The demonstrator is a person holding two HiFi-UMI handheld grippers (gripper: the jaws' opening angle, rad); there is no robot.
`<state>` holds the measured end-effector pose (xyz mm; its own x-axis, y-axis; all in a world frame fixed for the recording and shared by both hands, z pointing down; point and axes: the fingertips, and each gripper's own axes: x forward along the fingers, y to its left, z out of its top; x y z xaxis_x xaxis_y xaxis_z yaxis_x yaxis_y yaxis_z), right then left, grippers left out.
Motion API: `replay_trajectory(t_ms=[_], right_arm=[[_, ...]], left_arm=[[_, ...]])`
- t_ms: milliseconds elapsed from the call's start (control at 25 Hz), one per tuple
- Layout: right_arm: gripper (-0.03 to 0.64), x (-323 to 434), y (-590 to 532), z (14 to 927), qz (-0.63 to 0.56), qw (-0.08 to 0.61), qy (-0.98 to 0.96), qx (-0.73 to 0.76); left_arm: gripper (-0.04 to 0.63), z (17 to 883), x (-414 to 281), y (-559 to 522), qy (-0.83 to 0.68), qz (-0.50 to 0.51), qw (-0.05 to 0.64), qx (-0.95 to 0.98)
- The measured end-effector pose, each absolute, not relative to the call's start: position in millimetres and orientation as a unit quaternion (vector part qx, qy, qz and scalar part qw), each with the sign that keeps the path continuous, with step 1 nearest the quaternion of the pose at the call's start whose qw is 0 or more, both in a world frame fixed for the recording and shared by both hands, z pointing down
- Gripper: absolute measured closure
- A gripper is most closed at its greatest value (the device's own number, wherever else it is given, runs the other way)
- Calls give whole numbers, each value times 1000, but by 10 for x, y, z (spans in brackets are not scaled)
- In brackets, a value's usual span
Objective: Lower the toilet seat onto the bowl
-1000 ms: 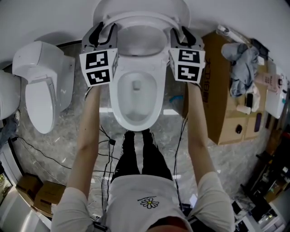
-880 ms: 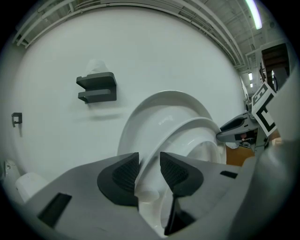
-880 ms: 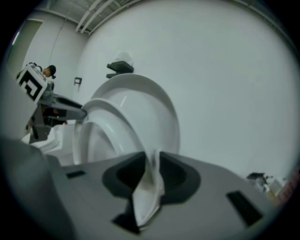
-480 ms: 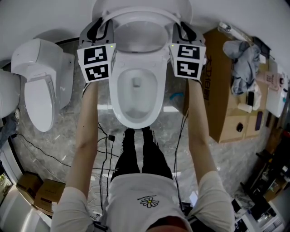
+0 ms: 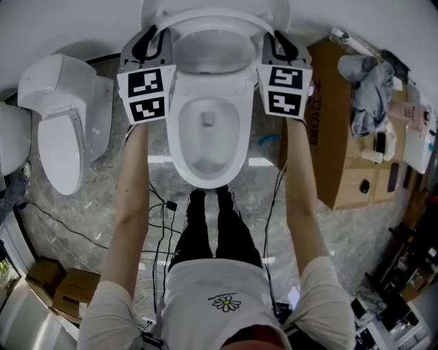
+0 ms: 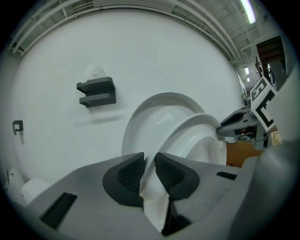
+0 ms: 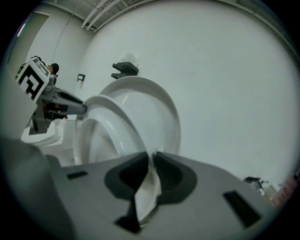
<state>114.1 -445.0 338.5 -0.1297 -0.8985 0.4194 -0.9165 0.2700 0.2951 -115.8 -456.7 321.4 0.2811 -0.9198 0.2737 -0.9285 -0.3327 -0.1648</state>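
Between the two tongs the toilet seat (image 5: 209, 15) stands raised, tilted forward off the lid (image 6: 152, 112) behind it. The left tongs (image 6: 149, 169) are closing on the seat's left rim, the white edge filling the gap between the dark pads. The right tongs (image 7: 151, 171) are closing on the opposite rim in the same way. Below both tongs, nearer the person, lies the open bowl (image 5: 176, 147).

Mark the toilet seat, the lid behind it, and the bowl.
toilet seat (image 6: 190, 126), left gripper view, on the raised ring's upper curve.
lid (image 6: 150, 115), left gripper view, on its inner face behind the seat.
bowl (image 5: 176, 140), head view, on the rim's left side.
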Motion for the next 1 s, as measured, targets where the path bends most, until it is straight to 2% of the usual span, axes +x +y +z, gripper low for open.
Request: replay_trajectory(t_ms=[440,1000], right_arm=[[541,1128,-3992,3362,17,255,-761,597],[538,1080,-3297,3420,-37,280,-784,553]], left_arm=[[506,3186,-1153,-4086,-562,168,7,810],[505,3271,-1196,-3344,-587,159,-6,794]])
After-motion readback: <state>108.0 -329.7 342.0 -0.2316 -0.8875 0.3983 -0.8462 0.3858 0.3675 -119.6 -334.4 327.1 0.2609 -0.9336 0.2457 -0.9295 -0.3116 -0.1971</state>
